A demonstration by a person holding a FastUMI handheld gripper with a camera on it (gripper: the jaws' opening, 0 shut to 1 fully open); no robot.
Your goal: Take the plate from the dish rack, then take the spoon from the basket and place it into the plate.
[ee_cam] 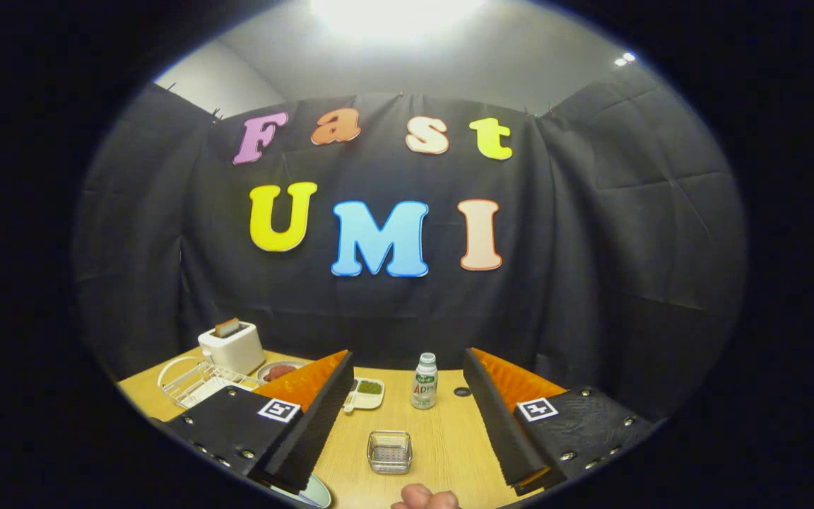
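We hold the gripper [407,417] high above the worktop [442,452], with its fingers spread wide and nothing between them. We think this raised, open pose gives a full look over the worktop.

The white wire dish rack [191,382] stands at the far left corner, beside a white toaster [232,346] with a slice in its slot. We cannot see a plate standing in the rack. Under the left finger, at the near edge of the worktop, a pale round rim [316,493] shows; it may be the plate, but most of it is hidden. A small clear square basket [389,451] sits between the fingers, a little ahead of them; we cannot tell if a spoon lies in it.

Beyond it stand a small bottle [425,382], a white tray with green filling [364,393], a dark cap [462,391] and a dish with something red [280,370]. A person's hand [425,498] rests at the near edge.

The middle of the worktop is open, so there is room to come down to the basket. The rack is tight against the toaster and the left edge.
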